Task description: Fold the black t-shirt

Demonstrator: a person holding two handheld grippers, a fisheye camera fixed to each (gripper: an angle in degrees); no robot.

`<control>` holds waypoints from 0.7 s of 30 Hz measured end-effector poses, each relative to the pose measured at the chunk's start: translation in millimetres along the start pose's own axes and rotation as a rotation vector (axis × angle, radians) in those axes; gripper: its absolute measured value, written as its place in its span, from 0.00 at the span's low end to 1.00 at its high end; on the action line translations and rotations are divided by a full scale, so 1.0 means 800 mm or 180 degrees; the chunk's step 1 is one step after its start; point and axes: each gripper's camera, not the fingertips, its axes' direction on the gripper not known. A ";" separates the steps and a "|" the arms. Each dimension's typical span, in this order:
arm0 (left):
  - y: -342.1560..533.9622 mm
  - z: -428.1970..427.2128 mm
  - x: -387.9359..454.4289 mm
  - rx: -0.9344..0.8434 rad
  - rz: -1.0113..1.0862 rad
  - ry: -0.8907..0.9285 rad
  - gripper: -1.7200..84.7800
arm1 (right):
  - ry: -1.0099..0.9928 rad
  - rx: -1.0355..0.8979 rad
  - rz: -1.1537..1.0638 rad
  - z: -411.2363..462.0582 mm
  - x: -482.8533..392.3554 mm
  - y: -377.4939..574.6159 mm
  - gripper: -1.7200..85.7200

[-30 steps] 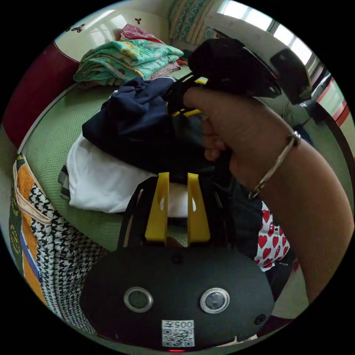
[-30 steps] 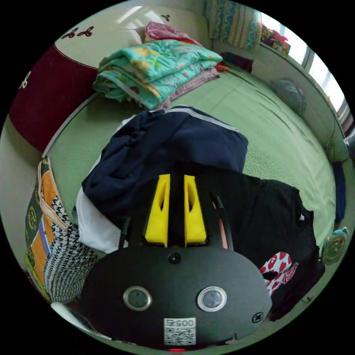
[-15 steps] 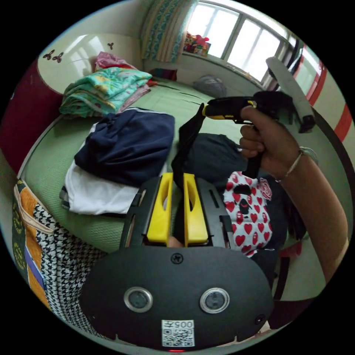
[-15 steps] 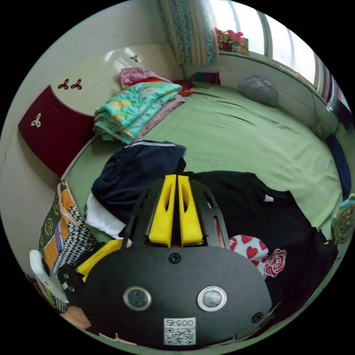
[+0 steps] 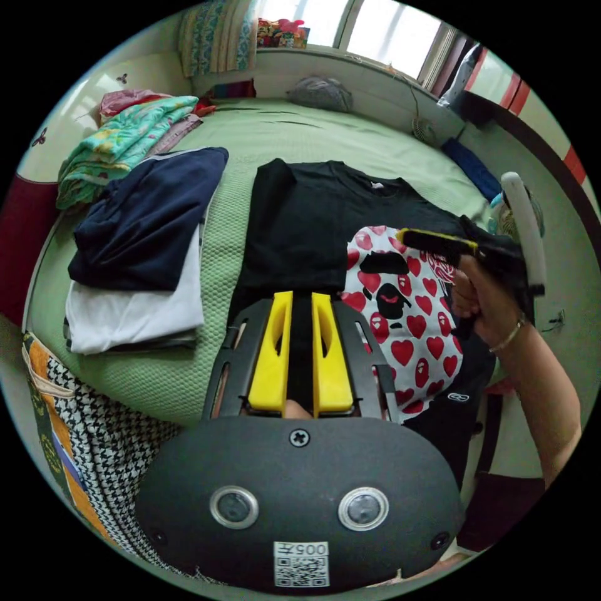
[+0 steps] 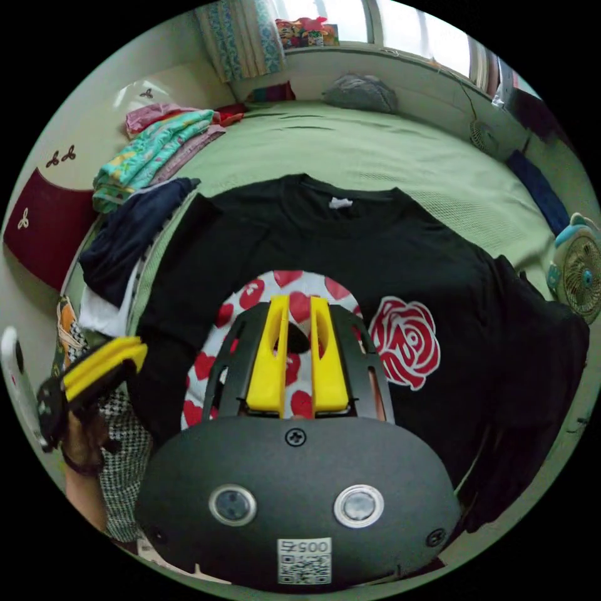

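The black t-shirt (image 5: 313,219) lies spread face up on the green bed (image 5: 275,131), its heart print and red rose (image 6: 404,341) showing. In the left gripper view my left gripper (image 5: 302,295) sits over the shirt's near left part, jaws close together with black cloth between them. The right gripper view shows that left gripper (image 6: 143,354) at the shirt's (image 6: 451,250) left edge, held by a hand. My right gripper (image 6: 300,299) hovers over the print with its jaws a little apart and the flat print visible through the gap. Another hand holds this right gripper (image 5: 402,235) above the shirt's right side.
A stack of navy and white clothes (image 5: 138,250) lies left of the shirt, with folded teal bedding (image 5: 119,144) behind it. A houndstooth bag (image 5: 94,438) stands at the bed's near edge. A small fan (image 6: 579,275) sits at the right. A grey bundle (image 5: 319,94) rests by the window.
The shirt, bunched and stretched between both grippers earlier, now lies flat with the print up. My right jaws have parted from nearly closed. The right gripper has swung to the shirt's right side.
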 end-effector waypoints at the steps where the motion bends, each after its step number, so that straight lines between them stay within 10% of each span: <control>1: -0.009 0.009 0.010 -0.0007 0.0044 -0.0020 0.10 | 0.0017 0.0003 -0.0020 -0.001 0.007 0.011 0.08; 21: -0.032 0.109 0.114 -0.0277 0.0227 0.0056 0.12 | 0.0115 0.0135 -0.0734 0.034 0.009 -0.077 0.11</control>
